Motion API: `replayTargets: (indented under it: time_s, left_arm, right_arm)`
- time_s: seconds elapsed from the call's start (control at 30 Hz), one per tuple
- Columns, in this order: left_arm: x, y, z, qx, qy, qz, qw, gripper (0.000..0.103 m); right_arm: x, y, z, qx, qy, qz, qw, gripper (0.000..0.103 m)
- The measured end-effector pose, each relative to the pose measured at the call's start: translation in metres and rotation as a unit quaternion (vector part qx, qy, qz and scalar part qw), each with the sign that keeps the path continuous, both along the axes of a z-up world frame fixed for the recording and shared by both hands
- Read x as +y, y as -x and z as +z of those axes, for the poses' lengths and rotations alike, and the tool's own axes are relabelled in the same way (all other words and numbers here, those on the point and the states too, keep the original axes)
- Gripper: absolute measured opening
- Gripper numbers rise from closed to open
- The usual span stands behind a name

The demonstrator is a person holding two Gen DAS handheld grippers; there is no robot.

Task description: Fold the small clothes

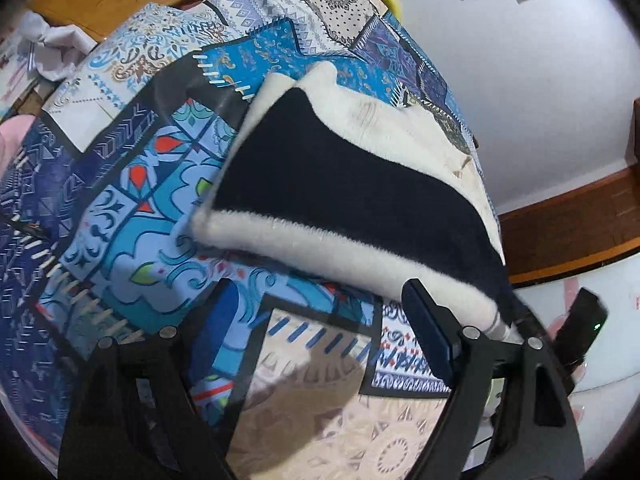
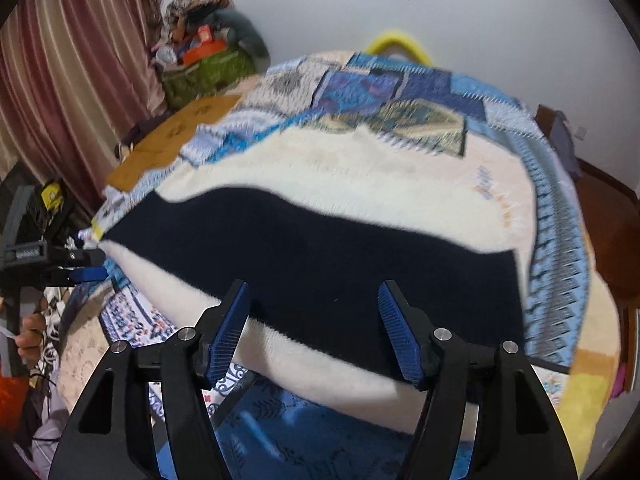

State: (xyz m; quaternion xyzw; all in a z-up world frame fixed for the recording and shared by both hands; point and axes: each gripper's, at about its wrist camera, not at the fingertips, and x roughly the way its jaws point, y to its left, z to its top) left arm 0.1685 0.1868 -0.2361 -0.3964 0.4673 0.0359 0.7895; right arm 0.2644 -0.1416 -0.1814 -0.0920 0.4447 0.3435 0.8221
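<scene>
Lying folded on the blue patterned patchwork bedspread (image 1: 132,200), fluffy cream-and-navy knitted garment (image 2: 320,248), with left claw (image 1: 320,320) spread wide and grasping nothing beside its near edge, right claw (image 2: 314,332) likewise released, blue ribbed pads (image 2: 230,332) hovering over the navy band.

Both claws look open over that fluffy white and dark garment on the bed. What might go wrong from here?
1. The garment is thick and fluffy; let go, its fold could spring loose.
2. It lies close to the bed's edge in the left view, so a tug might slide it off.
3. The right gripper stands open right over the dark band; closing there may pinch only the top layer. The left gripper holds nothing.
</scene>
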Motion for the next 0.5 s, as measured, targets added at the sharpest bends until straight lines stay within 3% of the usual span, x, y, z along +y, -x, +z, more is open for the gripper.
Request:
replayTargets:
  time_s: [0.23,0.33,0.4,0.47,0.5]
  left_arm:
    - [0.003,-0.035,-0.013,-0.017,0.049,0.002,0.9987,0.083]
    - [0.007,-0.052,-0.020,-0.016,0.052,0.012,0.9985,0.080]
    - [0.009,-0.063,-0.022,-0.012,0.037,0.015,0.9991,0.072]
    - [0.012,-0.072,-0.023,-0.003,0.017,0.020,0.9997,0.049]
    - [0.015,-0.076,-0.024,-0.002,0.015,0.022,0.9997,0.043]
  right_arm:
    - [0.001,-0.002,-0.016,0.026,-0.006,0.002,1.000,0.065]
    - [0.000,-0.002,-0.016,0.031,-0.013,0.003,0.999,0.065]
    - [0.000,-0.001,-0.016,0.030,-0.014,0.004,0.999,0.065]
    - [0.001,-0.002,-0.016,0.032,-0.014,0.005,0.999,0.065]
    - [0.001,-0.002,-0.015,0.033,-0.014,0.006,0.999,0.065]
